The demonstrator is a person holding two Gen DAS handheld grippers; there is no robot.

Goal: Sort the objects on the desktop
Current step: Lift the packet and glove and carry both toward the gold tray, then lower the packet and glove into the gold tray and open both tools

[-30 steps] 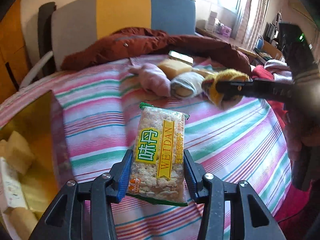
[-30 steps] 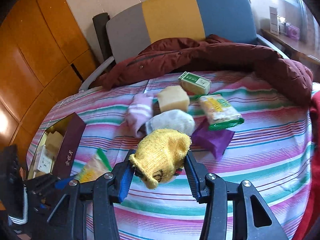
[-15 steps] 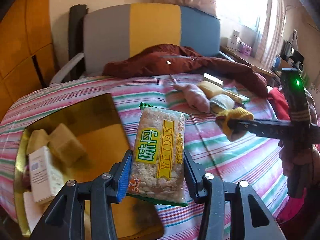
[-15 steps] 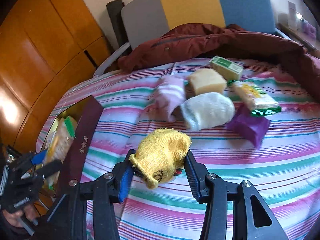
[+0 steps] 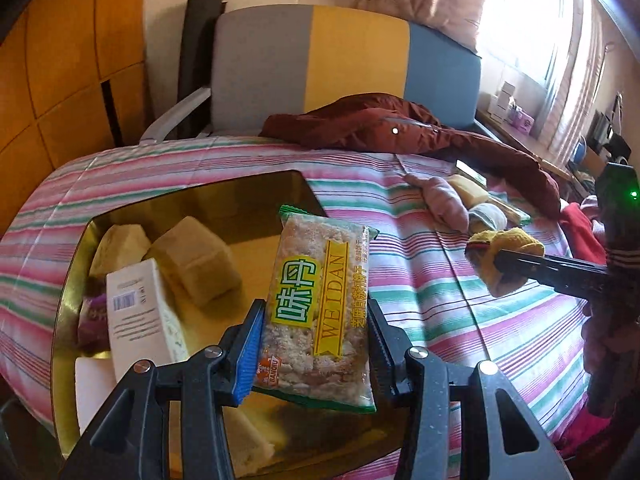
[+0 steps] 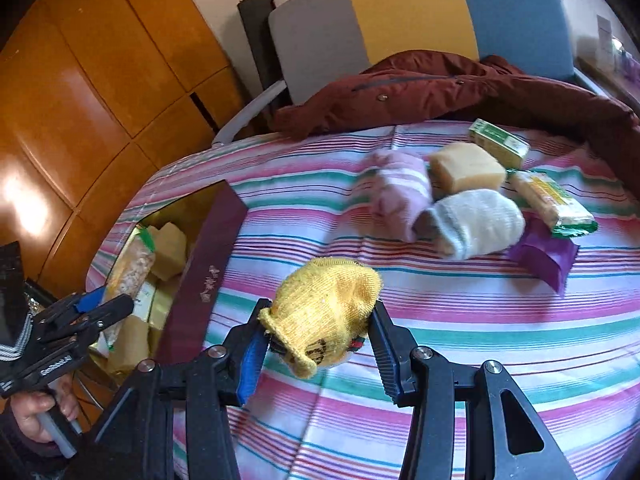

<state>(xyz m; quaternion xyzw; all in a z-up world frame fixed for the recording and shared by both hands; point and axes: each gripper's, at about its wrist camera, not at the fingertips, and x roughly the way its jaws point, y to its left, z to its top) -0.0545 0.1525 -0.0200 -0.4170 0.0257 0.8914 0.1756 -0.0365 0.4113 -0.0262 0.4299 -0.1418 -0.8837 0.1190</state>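
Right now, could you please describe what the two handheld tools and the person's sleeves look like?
Both tools, left tool and right tool, share one build: matte black plastic frames with silver screws, and two ribbed pads each, one blue and one black. The right tool's body shows a green light. The left sleeve is dark, with a grey-and-white striped cuff.

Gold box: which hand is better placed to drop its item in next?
Left. The left gripper holds the snack packet right over the gold box. The right gripper, shut on the yellow sock, is over the striped cloth beside it.
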